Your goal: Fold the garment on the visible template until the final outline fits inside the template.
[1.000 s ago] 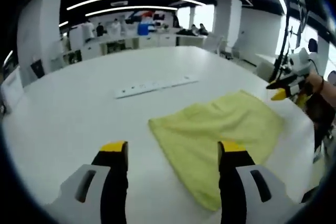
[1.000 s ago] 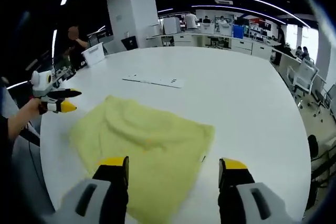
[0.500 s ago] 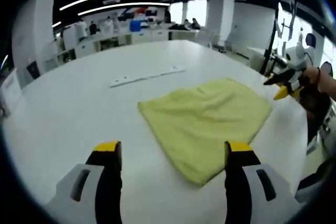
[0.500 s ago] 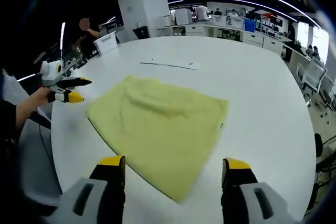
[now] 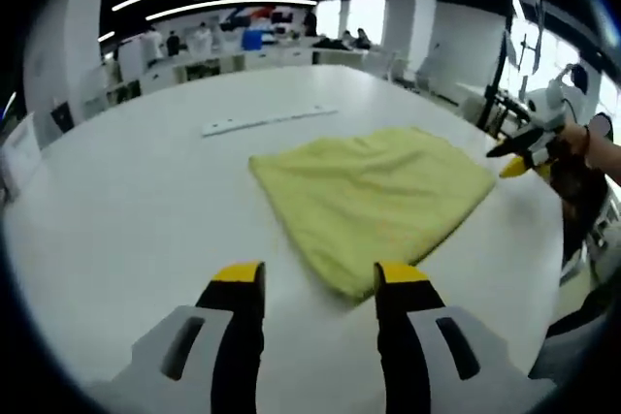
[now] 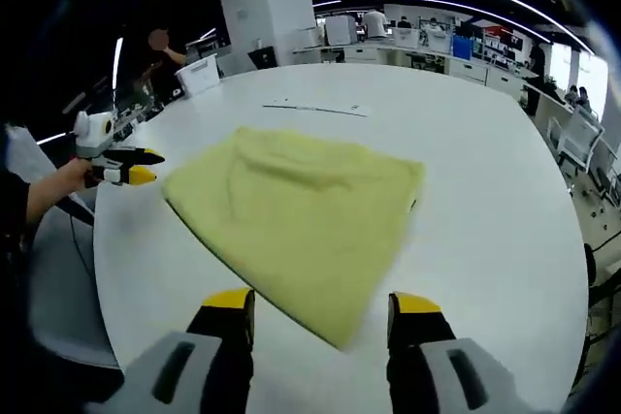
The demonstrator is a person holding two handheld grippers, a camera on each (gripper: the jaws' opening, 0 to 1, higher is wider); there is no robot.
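Note:
A pale yellow garment (image 5: 374, 196) lies flat, folded to a rough rectangle, on the white round table (image 5: 116, 201). Its near corner lies just ahead of the gap between my left gripper's (image 5: 320, 278) jaws, which stand open with nothing in them. In the right gripper view the same garment (image 6: 296, 210) points a corner toward my right gripper (image 6: 322, 302), also open and holding nothing. Each gripper appears in the other's view, held by a hand off the garment's side edge: the right gripper (image 5: 519, 152) and the left gripper (image 6: 121, 167).
A thin white strip (image 5: 267, 121) lies on the table beyond the garment, also seen as the strip (image 6: 315, 109). The table edge (image 6: 107, 269) runs close on the person's side. Desks, a white pillar (image 6: 267, 7) and office chairs (image 6: 582, 143) stand beyond.
Both grippers' jaws have drawn closer together but stay open. Both cameras have shifted so the garment's near corner sits closer to the jaws. The garment itself lies as before.

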